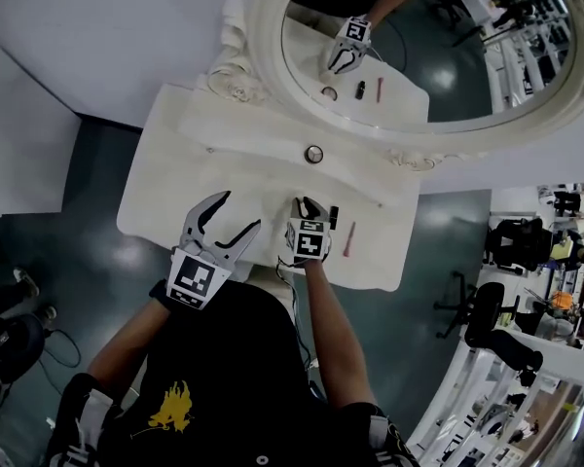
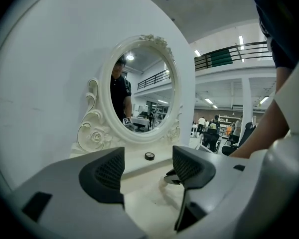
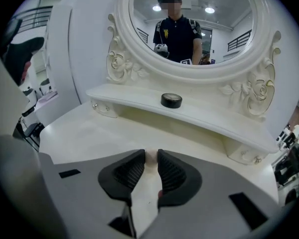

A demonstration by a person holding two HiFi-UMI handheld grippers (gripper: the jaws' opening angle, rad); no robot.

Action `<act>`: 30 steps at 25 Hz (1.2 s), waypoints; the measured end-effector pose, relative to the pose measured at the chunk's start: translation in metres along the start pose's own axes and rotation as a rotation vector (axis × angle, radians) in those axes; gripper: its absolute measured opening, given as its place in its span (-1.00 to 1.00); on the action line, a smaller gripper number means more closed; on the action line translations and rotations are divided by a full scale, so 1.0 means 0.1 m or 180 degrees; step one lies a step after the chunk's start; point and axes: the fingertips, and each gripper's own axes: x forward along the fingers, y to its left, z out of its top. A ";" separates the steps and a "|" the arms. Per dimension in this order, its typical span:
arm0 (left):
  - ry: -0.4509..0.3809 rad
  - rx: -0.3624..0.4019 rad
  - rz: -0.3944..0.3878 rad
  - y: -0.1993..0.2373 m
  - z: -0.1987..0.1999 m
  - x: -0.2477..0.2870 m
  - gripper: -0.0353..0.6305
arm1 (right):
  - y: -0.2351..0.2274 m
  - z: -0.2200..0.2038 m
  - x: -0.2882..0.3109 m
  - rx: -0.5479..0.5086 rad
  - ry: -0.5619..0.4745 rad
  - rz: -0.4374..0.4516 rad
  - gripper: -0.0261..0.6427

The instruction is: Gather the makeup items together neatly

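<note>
Reaches in from 6 o'clock with both forearms (image 1: 329, 309) over the white vanity table (image 1: 175, 134). Holds left gripper (image 1: 241, 210) near level at 7 o'clock, jaws wide on nothing. Tips right gripper (image 1: 309, 204) steeply down mid-table, jaws almost together, pinching a small pale item (image 3: 150, 156), plain only in the right gripper view. Finds black tube (image 1: 333, 216) and pink pencil (image 1: 349, 240) at its 3 o'clock only in the head view; round black compact (image 1: 314, 154) at 12 o'clock, on the shelf (image 1: 243, 134) under the mirror (image 1: 263, 27), in all.
</note>
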 end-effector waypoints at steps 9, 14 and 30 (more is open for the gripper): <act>-0.0024 0.0024 0.0007 0.12 -0.01 -0.02 0.03 | -0.45 0.85 -0.27 -0.0118 -0.0537 -0.0076 -0.64; -0.0006 -0.0018 0.0034 0.14 -0.06 -0.04 0.01 | -0.86 1.25 -0.29 -0.0024 -0.0668 -0.0185 -0.65; -0.0070 -0.0016 0.0142 0.19 0.08 -0.02 0.01 | -0.85 1.20 0.02 -0.0173 -0.0273 0.0002 -0.64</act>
